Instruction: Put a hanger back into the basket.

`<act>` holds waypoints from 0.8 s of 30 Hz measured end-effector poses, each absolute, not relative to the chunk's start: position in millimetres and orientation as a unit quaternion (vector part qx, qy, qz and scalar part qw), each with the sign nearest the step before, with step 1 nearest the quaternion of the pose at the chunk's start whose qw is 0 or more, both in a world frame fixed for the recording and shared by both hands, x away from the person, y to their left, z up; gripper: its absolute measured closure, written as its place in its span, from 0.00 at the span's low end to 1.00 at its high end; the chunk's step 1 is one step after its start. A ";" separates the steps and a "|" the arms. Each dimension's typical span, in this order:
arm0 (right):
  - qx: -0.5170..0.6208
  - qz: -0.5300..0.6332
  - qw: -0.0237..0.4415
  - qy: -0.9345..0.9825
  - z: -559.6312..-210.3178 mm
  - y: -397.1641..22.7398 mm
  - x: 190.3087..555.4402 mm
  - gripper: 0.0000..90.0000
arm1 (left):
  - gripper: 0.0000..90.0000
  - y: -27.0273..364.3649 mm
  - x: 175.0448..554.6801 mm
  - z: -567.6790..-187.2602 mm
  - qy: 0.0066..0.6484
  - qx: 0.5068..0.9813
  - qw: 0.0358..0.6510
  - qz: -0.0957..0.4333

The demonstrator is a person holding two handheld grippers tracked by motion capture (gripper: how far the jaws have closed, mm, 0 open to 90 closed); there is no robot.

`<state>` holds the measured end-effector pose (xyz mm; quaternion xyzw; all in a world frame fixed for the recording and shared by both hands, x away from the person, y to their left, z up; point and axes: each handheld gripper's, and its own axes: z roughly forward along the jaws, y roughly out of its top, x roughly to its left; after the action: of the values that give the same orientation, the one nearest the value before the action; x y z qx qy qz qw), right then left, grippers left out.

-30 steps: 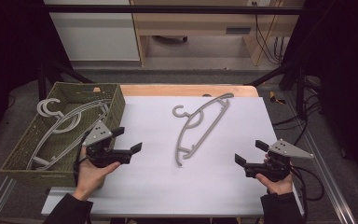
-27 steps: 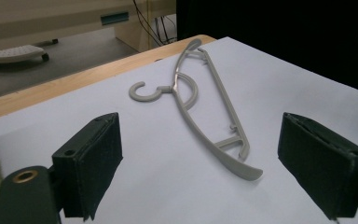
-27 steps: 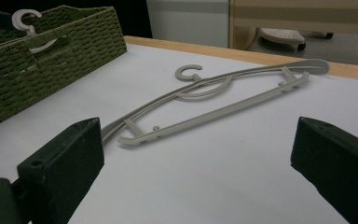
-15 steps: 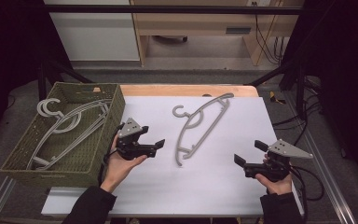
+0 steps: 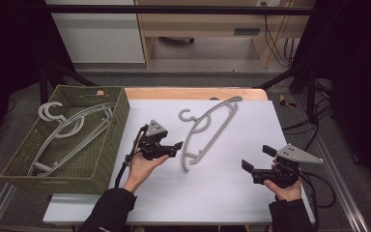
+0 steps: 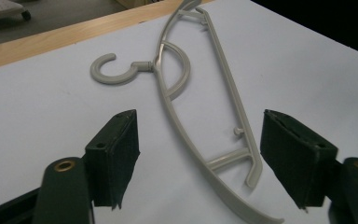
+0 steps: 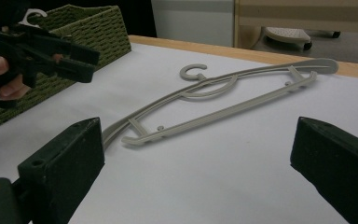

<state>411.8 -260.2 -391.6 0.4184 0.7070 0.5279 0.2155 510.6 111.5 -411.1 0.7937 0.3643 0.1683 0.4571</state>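
Note:
A grey plastic hanger lies flat on the white table cover, hook toward the back. My left gripper hovers just left of its lower end, pointing right. In the left gripper view the hanger runs up between the jaws, and the left gripper has just been closing; its pads stand apart from the plastic. My right gripper rests open at the front right, well away from the hanger. The right gripper view has the hanger ahead of the open right gripper and the left gripper farther off.
A green woven basket stands at the table's left edge with several grey hangers inside; it also appears as the basket at the upper left of the right gripper view. A wooden table edge runs along the back. Cables trail at the right.
My left hand has moved right, away from the basket, and lower, arriving at the hanger's near end with its jaws narrower. The right hand and the hanger have stayed put.

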 end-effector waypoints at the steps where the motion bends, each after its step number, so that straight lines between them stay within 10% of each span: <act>1: 0.419 0.528 0.216 0.707 -391.7 -260.3 411.9 0.03 | 0.33 108.6 512.2 -413.2 0.366 0.794 0.455 0.168; 24: 0.419 0.522 0.216 0.711 -393.2 -257.8 412.5 0.03 | 0.56 66.6 549.9 -466.5 0.401 0.826 0.366 0.152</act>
<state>412.5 -257.8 -393.2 0.4193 0.7107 0.5221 0.2156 549.9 66.6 -466.5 0.8261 0.4008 0.1522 0.3657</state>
